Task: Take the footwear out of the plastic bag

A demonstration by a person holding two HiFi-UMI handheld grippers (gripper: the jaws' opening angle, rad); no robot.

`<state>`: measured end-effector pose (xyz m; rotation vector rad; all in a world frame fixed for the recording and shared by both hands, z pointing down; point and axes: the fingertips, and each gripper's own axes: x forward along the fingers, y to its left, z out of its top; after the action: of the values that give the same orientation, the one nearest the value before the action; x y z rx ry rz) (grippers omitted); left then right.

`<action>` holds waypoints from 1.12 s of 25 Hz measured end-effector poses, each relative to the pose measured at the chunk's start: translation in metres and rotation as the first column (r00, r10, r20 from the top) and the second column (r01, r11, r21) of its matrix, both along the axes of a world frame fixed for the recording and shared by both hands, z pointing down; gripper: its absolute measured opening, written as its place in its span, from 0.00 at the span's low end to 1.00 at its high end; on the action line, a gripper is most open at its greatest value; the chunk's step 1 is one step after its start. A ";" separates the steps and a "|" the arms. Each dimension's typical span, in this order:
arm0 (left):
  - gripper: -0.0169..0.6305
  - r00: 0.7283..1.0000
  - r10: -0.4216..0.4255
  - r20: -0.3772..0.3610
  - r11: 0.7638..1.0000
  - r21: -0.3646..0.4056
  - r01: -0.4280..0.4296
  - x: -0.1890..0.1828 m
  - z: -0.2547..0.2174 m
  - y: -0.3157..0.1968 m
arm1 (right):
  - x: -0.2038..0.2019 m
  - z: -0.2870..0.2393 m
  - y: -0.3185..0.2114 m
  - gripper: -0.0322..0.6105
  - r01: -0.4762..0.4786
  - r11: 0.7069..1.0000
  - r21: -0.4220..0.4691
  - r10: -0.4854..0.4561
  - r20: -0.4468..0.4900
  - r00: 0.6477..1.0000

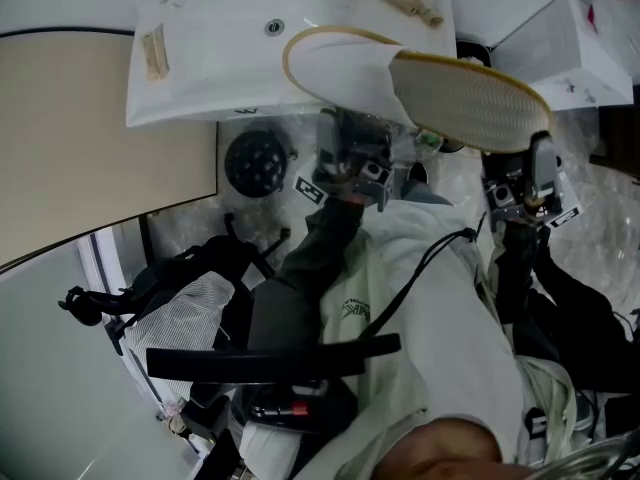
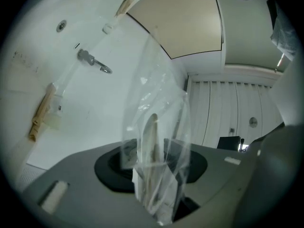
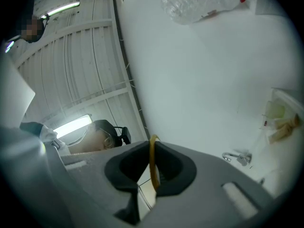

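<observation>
at the left of the head view a white sink [image 1: 200,78] is seen from above, with a small wooden item in a wrapper [image 1: 154,53] on its edge. to the right of it, the left gripper [image 1: 355,133] points up, just under the white slippers [image 1: 350,68]. in the left gripper view its jaws [image 2: 159,182] stand partly apart, and a clear plastic bag [image 2: 156,103] rises from the gap between them. the film lies loose in the gap and is not pinched. a pale, thin edge of footwear [image 2: 151,137] shows through the film, but i cannot tell if it is inside the bag or behind it. the slippers, with yellow trim, are held up in the air in front of the sink, and one ribbed sole [image 1: 470,98] faces the camera. at the right, the right gripper [image 1: 520,163] reaches up to that sole's lower side. in the right gripper view its jaws [image 3: 153,175] are almost together and clamp the yellow rim [image 3: 152,158] of the slippers.
</observation>
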<state>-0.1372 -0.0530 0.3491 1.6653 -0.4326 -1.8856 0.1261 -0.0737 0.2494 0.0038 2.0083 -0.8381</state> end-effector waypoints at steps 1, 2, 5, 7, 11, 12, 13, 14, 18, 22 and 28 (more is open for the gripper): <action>0.27 1.000 0.007 -0.003 1.000 0.008 -0.007 0.001 -0.001 0.001 | 0.000 0.001 0.001 0.10 0.000 1.000 -0.005 0.000 0.001 1.000; 0.28 1.000 0.012 -0.006 1.000 0.013 -0.012 0.001 -0.002 0.003 | -0.002 0.002 0.003 0.10 0.003 1.000 -0.010 -0.003 0.000 1.000; 0.30 1.000 0.017 -0.018 1.000 0.018 -0.017 0.000 -0.004 0.005 | -0.012 0.005 0.009 0.10 0.035 0.999 -0.024 -0.035 -0.004 0.999; 0.30 0.999 0.011 -0.034 1.000 0.015 -0.010 -0.002 -0.004 0.005 | -0.019 0.011 0.013 0.10 0.058 0.998 -0.039 -0.059 -0.010 0.998; 0.34 0.999 -0.024 -0.044 1.000 -0.019 0.023 -0.012 0.001 0.005 | -0.029 0.034 0.016 0.10 0.083 0.992 -0.098 -0.087 -0.031 0.996; 0.38 0.999 -0.036 -0.040 0.999 -0.037 0.034 -0.015 0.003 0.005 | -0.030 0.041 0.016 0.10 0.092 0.989 -0.118 -0.097 -0.034 0.995; 0.43 0.998 -0.048 -0.034 0.997 -0.054 0.047 -0.018 0.004 0.004 | -0.032 0.047 0.016 0.10 0.104 0.985 -0.137 -0.110 -0.035 0.993; 0.46 0.998 -0.062 -0.027 0.996 -0.074 0.059 -0.020 0.005 0.003 | -0.034 0.052 0.016 0.10 0.117 0.982 -0.151 -0.124 -0.038 0.992; 0.53 0.995 -0.095 -0.001 0.985 -0.143 0.094 -0.026 0.017 0.001 | -0.040 0.051 0.025 0.10 0.130 0.981 -0.143 -0.137 -0.037 0.990; 0.54 0.996 -0.087 -0.009 0.985 -0.151 0.085 -0.024 0.021 0.001 | -0.045 0.035 0.033 0.10 0.143 0.984 -0.104 -0.144 0.001 0.990; 0.57 0.993 -0.117 -0.013 0.989 -0.094 0.115 -0.030 0.006 0.008 | -0.062 0.053 0.035 0.10 0.211 0.960 -0.183 -0.218 -0.016 0.976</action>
<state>-0.1675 -0.0454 0.3552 1.5914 -0.6119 -1.9316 0.0642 -0.0385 0.3020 0.1059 1.9821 -1.1643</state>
